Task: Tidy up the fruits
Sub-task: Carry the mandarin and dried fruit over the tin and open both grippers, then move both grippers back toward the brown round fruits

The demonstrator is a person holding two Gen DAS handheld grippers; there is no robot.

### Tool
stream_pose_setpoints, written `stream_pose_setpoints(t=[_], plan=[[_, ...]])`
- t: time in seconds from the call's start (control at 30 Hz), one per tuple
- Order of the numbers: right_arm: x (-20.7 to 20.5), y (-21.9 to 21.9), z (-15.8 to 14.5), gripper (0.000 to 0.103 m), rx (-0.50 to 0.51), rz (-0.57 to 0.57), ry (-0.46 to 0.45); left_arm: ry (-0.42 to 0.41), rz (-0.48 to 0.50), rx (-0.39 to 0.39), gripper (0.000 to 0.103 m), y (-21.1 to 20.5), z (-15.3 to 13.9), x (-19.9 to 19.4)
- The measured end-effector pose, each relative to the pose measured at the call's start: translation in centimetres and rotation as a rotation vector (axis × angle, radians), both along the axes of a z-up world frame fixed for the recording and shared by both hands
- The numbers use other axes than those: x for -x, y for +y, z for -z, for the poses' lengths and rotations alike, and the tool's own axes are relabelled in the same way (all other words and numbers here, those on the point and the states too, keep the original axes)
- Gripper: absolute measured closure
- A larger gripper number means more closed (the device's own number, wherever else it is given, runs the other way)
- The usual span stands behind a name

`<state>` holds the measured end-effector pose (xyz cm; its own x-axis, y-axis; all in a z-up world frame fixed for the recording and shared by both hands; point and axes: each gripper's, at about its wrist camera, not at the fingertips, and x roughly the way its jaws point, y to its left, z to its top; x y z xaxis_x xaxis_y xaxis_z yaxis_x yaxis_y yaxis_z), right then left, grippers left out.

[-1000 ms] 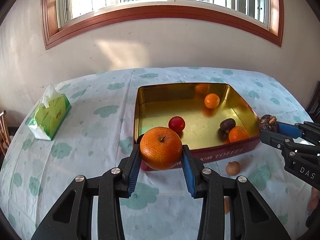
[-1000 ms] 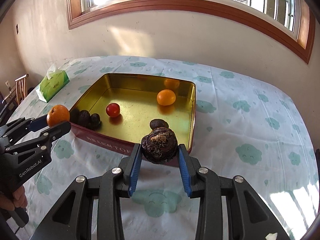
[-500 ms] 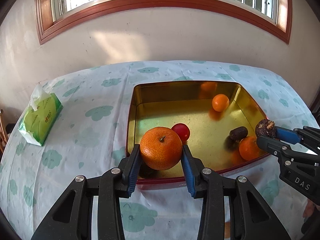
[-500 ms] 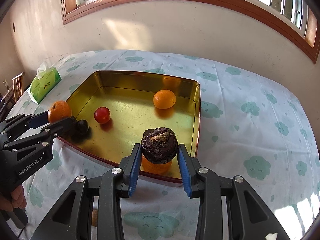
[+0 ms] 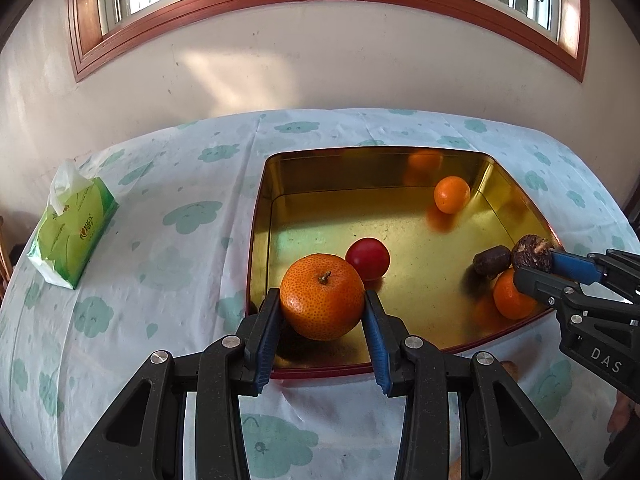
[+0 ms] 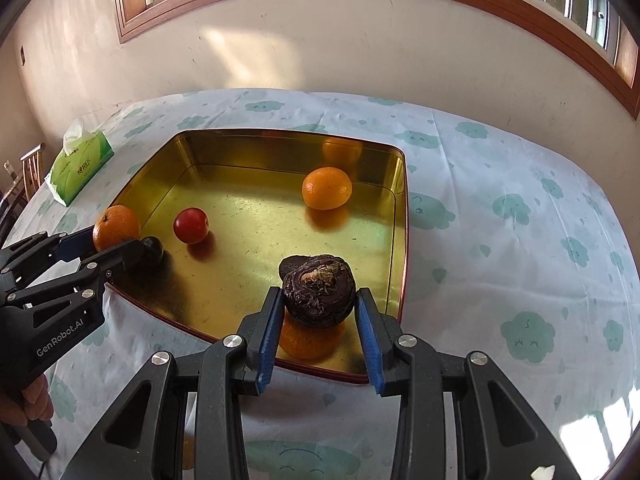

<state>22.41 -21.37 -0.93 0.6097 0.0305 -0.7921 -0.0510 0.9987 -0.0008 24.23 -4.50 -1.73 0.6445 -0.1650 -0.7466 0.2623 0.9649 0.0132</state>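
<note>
My left gripper (image 5: 322,322) is shut on a large orange (image 5: 322,296) and holds it over the near left corner of the gold tin tray (image 5: 320,172). My right gripper (image 6: 318,316) is shut on a dark brown water chestnut (image 6: 319,295) over the tray's near right corner (image 6: 400,240). In the tray lie a red fruit (image 5: 368,258), a small orange (image 5: 452,194) at the back, another orange (image 5: 510,294) and a dark fruit (image 5: 491,260) on the right. The right gripper (image 5: 536,266) also shows in the left wrist view, the left gripper (image 6: 116,240) in the right wrist view.
A green tissue pack (image 5: 72,232) lies on the left of the cloud-print tablecloth (image 5: 180,240). A small brown fruit (image 5: 510,368) lies on the cloth in front of the tray. A wall with a window stands behind the table. A chair (image 6: 28,168) stands at the far left.
Both grippers have moved forward with their fruits, from in front of the tray's near rim to over the tray's near corners. Both stay shut.
</note>
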Motion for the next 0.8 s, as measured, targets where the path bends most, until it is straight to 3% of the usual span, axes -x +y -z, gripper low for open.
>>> stream_pose_setpoints(t=[0.33,0.53,0.8], plan=[[-0.1,0.4,0.1,0.067,0.014,-0.004,-0.002,-0.001,-0.006,-0.014,0.061,-0.3,0.2,-0.3],[0.0,0.4,-0.1,0.059,0.018,-0.006,-0.012,0.006,-0.006,-0.005,0.060,-0.2,0.2,-0.5],[1.3,0.2,-1.0,0.058,0.010,0.005,-0.026,-0.013,-0.009,0.003,0.051,0.2,-0.4,0.9]])
